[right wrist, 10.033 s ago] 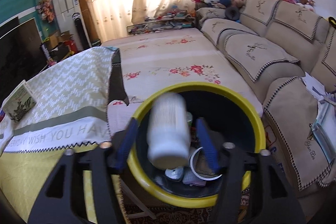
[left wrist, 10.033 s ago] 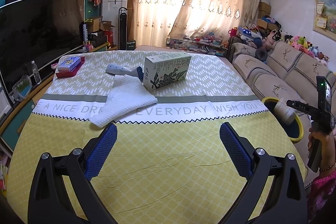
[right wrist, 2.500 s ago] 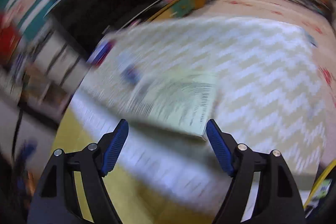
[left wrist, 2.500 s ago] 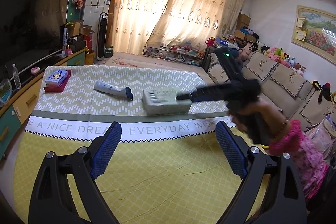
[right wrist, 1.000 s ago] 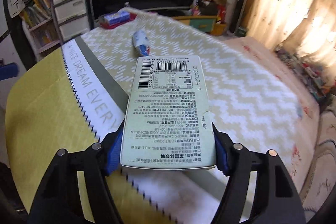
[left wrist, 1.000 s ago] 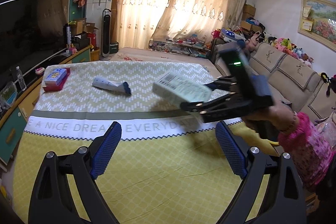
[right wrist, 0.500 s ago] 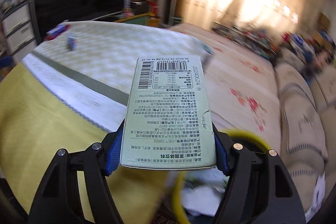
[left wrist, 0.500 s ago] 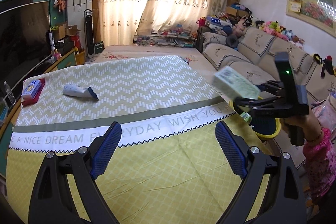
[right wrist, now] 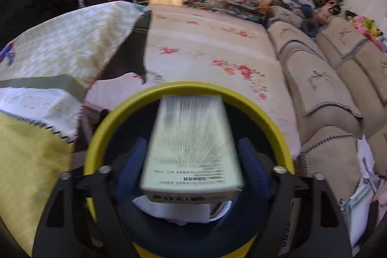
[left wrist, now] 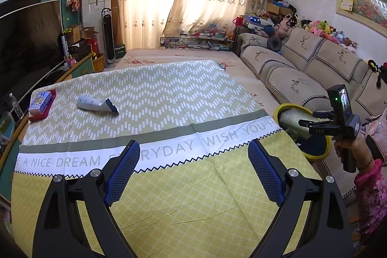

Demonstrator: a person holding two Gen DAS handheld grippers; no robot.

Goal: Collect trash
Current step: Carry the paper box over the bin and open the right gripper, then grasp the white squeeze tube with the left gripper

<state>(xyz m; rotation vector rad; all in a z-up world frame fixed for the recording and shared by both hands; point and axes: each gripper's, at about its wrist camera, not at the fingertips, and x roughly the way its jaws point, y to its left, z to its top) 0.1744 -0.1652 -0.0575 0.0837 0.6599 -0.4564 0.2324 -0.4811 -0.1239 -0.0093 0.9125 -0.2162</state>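
Observation:
A pale green carton (right wrist: 191, 144), blurred by motion, is between my right gripper's (right wrist: 192, 168) blue pads, which stand slightly apart from its sides, over the yellow-rimmed bin (right wrist: 96, 137). The bin holds white paper and other trash. In the left wrist view the right gripper (left wrist: 314, 123) is at the bin (left wrist: 324, 154) beside the table's right edge, with the carton (left wrist: 293, 116) at its tips. My left gripper (left wrist: 193, 173) is open and empty above the yellow tablecloth (left wrist: 193, 197). A white and blue crumpled tube wrapper (left wrist: 96, 104) lies at the table's far left.
A blue box on a red tray (left wrist: 41, 103) sits at the table's far left corner. A beige sofa (left wrist: 302, 71) runs along the right. A TV (left wrist: 26, 40) and cabinet stand on the left. A floral rug (right wrist: 205, 45) lies beyond the bin.
My right gripper has carried the carton from the table to over the bin, and its pads have spread off the carton. The towel and carton are gone from the table. My left gripper stays open.

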